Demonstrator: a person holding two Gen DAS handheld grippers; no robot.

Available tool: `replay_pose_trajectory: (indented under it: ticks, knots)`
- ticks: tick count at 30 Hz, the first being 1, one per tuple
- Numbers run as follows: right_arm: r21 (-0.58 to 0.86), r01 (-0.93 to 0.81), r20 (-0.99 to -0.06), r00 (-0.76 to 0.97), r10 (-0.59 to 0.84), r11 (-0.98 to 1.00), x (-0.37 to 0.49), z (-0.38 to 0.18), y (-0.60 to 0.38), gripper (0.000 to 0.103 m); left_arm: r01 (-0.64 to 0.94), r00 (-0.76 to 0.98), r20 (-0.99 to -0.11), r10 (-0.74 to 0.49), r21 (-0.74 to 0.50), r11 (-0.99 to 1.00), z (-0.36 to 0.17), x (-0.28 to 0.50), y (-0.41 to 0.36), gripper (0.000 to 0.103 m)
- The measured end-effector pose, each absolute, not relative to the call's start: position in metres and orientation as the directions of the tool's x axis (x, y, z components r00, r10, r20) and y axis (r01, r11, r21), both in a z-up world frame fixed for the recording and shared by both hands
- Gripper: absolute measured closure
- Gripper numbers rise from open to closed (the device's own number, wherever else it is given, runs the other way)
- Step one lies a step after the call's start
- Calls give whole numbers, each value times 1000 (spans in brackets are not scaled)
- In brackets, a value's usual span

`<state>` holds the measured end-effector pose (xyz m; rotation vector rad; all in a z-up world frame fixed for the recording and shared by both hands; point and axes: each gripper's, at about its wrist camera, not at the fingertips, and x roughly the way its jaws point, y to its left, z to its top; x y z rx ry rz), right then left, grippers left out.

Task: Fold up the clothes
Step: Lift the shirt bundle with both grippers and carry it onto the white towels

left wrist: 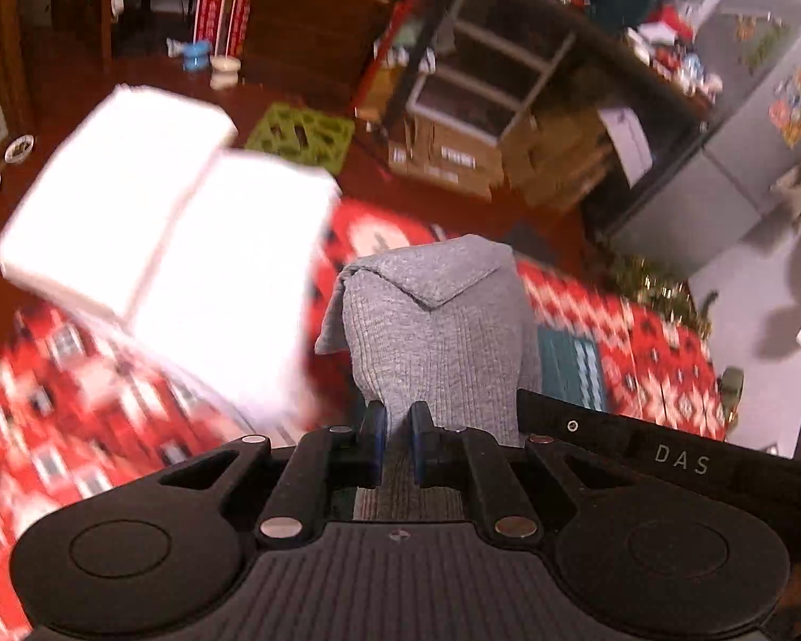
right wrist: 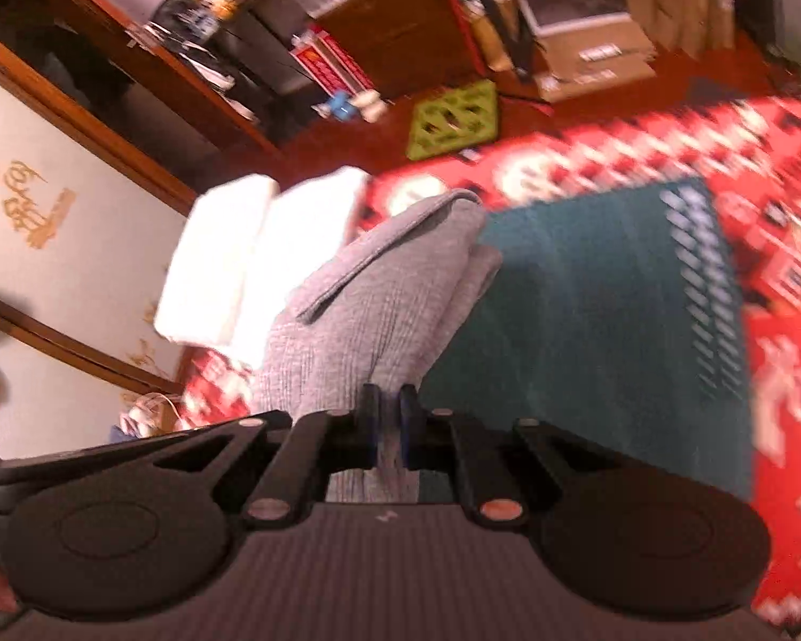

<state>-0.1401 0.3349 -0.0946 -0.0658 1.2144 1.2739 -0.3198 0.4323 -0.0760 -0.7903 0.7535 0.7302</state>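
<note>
Left wrist view: the left gripper (left wrist: 398, 430), black with blue finger pads, is clamped on the near edge of a grey ribbed knit garment (left wrist: 438, 320), which rises folded from the jaws toward twelve o'clock with a flap turned over at its top. At ten o'clock lie two white folded cloths (left wrist: 176, 235), side by side and overexposed. All of this is above a red cloth with a white and black pattern (left wrist: 646, 342), blurred. A corner of a dark teal folded towel (left wrist: 571, 368) shows at three o'clock, just beside the grey garment. A black bar at four o'clock carries the letters "DAS" (left wrist: 682, 460). A green plastic lattice crate (left wrist: 304, 136) sits on the floor at twelve o'clock, and two red boxes with unreadable print (left wrist: 224, 13) stand at eleven o'clock.

Right wrist view: the right gripper (right wrist: 385, 416) is likewise closed on the grey garment's edge, the fabric pinched between the blue pads. The garment stretches toward twelve o'clock. The teal towel fills the space at two o'clock, touching the garment; the white cloths lie at ten o'clock. Gold characters on a pale panel (right wrist: 21, 203) at nine o'clock are illegible.
</note>
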Motion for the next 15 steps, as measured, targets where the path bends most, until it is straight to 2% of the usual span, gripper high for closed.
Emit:
replay_pose_trajectory:
  ticks: [9,15]
  knots:
    - [596,-735,-612,-155,776,323,-214,-66,496,95,-751,563,-759,328,-304,586,-46,-390,583,93]
    - [621,-725,-571,-159,805,297,-262,-72,589,95,-762,562,-757,333,-317,564,-60,-421,658,94]
